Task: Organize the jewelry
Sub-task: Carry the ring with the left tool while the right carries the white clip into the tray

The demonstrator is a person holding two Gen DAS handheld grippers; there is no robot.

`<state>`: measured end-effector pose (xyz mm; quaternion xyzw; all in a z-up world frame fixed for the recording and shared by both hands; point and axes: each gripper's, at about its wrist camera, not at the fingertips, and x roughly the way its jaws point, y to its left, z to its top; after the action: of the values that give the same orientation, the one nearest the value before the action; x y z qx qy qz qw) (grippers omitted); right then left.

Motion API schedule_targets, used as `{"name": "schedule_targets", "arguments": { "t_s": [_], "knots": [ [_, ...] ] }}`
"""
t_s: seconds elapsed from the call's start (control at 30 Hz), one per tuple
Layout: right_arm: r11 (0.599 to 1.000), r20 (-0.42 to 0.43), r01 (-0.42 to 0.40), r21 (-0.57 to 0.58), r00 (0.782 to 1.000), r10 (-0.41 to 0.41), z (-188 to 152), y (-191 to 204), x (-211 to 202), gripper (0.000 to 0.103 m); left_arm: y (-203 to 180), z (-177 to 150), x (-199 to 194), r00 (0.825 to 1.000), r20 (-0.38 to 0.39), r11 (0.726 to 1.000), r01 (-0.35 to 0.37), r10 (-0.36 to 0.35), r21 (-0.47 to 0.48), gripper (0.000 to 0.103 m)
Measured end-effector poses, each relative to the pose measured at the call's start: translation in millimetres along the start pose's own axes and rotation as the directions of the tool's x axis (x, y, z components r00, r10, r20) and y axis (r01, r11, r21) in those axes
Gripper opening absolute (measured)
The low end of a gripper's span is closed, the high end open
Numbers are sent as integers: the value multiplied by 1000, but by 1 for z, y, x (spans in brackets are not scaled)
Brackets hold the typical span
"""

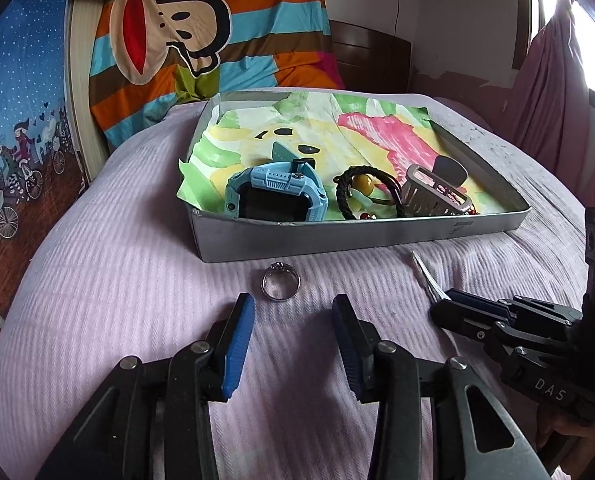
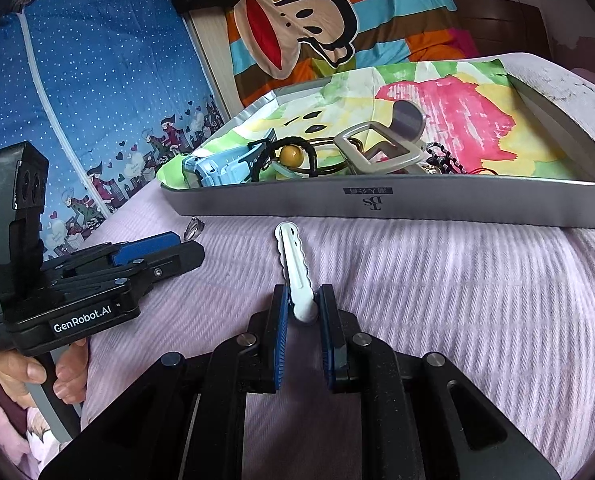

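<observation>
A lilac ribbed bedspread (image 1: 137, 280) covers the bed, with a striped monkey-print cloth (image 1: 201, 40) behind it and a blue starry panel (image 2: 97, 80) to the left. On the spread sits a shallow grey box (image 1: 337, 236) lined with painted paper, holding a blue watch (image 1: 275, 196), a black cord with a yellow bead (image 1: 363, 186) and a grey clasp (image 2: 381, 152). Only the right wrist view shows the box's printed logo, and the person's hand (image 2: 41, 372) on the left tool's handle. The left gripper (image 1: 293, 308) is spread wide, empty, with the silver ring (image 1: 280, 285) lying just ahead of its tips. The right gripper (image 2: 302, 304) is clamped on the near end of a white hair clip (image 2: 293, 264) lying before the box.
</observation>
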<state>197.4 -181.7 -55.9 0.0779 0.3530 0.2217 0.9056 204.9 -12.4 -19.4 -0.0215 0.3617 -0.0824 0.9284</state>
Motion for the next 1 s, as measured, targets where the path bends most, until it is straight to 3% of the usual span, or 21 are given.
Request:
{"name": "schedule_targets", "arguments": {
  "t_s": [0.2,0.43,0.67,0.87,1.0],
  "knots": [
    [1000,-1,0,-1,1000,0,1,1,2,14,5,6,7,1000,-11,999,11,-11,-31,37],
    [1000,2,12,-12,1000,-12,1,3,2,14,10,8,13,999,-31,998,-10,8,-63,20],
    [1000,8,16,-17,1000,-15,0,5,1,14,9,5,12,1000,-20,999,-18,17,-51,20],
    [1000,54,2,-21,999,-1,-1,5,-10,13,0,2,-7,999,47,1000,8,-7,-22,20],
    [1000,129,-6,-5,992,7,0,2,-28,13,-9,3,-26,992,120,999,33,-33,-2,20]
  ]
}}
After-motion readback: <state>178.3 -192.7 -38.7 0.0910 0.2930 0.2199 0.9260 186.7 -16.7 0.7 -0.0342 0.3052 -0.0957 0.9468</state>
